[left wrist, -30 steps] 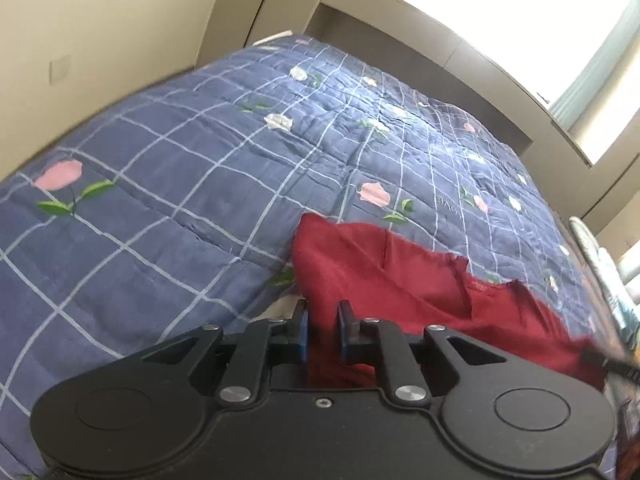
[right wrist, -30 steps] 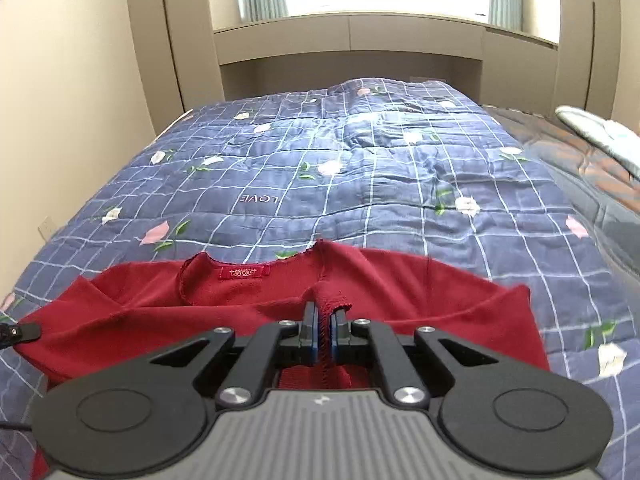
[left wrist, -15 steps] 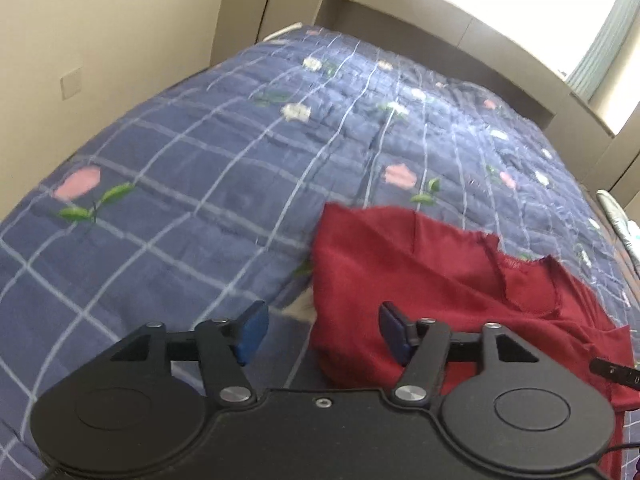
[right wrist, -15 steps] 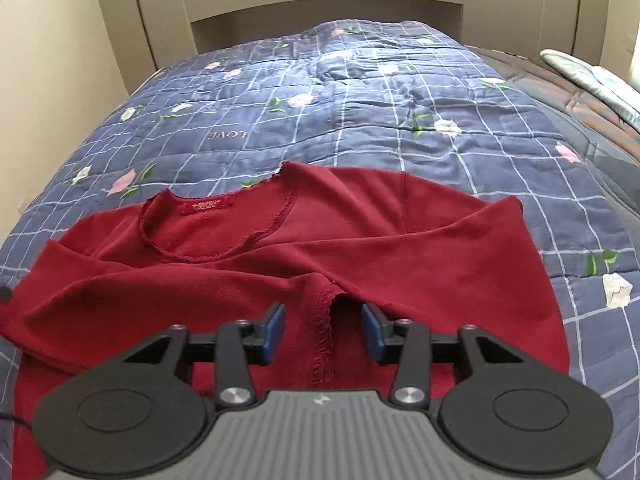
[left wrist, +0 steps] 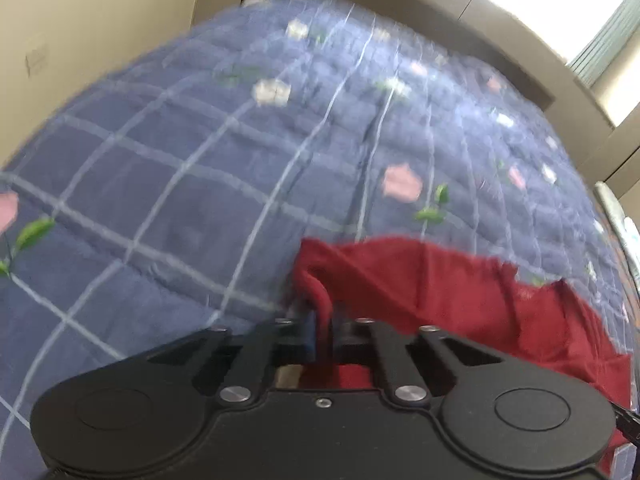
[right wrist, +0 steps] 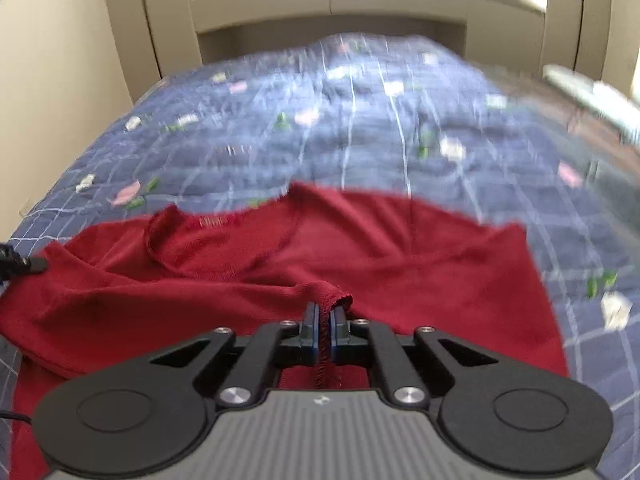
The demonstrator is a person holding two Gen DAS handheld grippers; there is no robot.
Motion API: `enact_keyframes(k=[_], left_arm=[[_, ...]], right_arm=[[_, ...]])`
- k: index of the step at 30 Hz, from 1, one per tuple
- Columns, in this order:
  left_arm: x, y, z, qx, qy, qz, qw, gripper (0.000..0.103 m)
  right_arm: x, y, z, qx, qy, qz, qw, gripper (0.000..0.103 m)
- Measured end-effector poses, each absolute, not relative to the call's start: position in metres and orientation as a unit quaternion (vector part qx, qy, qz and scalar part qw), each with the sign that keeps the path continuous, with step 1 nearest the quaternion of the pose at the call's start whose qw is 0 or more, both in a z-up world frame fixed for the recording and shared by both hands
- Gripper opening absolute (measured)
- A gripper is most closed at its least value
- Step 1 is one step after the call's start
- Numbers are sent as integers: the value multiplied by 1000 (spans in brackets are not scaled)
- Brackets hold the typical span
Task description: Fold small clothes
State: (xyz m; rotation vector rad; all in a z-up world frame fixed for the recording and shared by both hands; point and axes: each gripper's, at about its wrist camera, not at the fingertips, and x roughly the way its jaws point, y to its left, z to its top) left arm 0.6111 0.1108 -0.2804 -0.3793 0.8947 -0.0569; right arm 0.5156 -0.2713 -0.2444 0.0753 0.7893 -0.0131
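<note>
A small dark red top (right wrist: 360, 248) lies spread on the blue checked quilt (right wrist: 352, 128), neck opening with its label toward the left. My right gripper (right wrist: 325, 318) is shut on a stitched edge of the red top and lifts a small fold of it. In the left wrist view the red top (left wrist: 440, 280) lies to the right, and my left gripper (left wrist: 322, 320) is shut on its near left edge, which stands up between the fingers. The left gripper's tip (right wrist: 16, 266) shows at the left edge of the right wrist view.
The quilt (left wrist: 200, 168) covers the whole bed, with flower prints. A beige wall (left wrist: 80, 40) runs along the left side and a wooden headboard (right wrist: 328, 4) stands at the far end. A pale folded item (right wrist: 592, 96) lies at the far right.
Both grippers, shut a second ago, were open half a second ago and have shut again on edges of the red top. Both views are blurred with motion.
</note>
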Motion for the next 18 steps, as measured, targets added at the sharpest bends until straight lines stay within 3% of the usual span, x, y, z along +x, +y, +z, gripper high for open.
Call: enact_keyframes(k=[3, 9, 10, 13, 15, 17, 18], left_arm=[[595, 110, -270, -184, 376, -41, 907, 6], [593, 111, -287, -164, 398, -25, 902, 10], [595, 112, -287, -167, 405, -23, 899, 13], [591, 114, -282, -165, 407, -21, 898, 36], [583, 117, -276, -159, 401, -23, 902, 66], [571, 115, -270, -149, 390, -27, 908, 71], [563, 114, -267, -146, 388, -30, 909, 74]], right_arm=[[515, -265, -239, 18, 374, -18, 927, 6], [520, -273, -259, 38, 420, -39, 906, 10], [517, -274, -258, 39, 417, -38, 907, 16], [502, -275, -251, 32, 408, -35, 912, 50], [490, -279, -247, 35, 405, -36, 913, 60], [474, -285, -243, 50, 408, -36, 911, 77], [465, -289, -242, 60, 410, -37, 909, 80]])
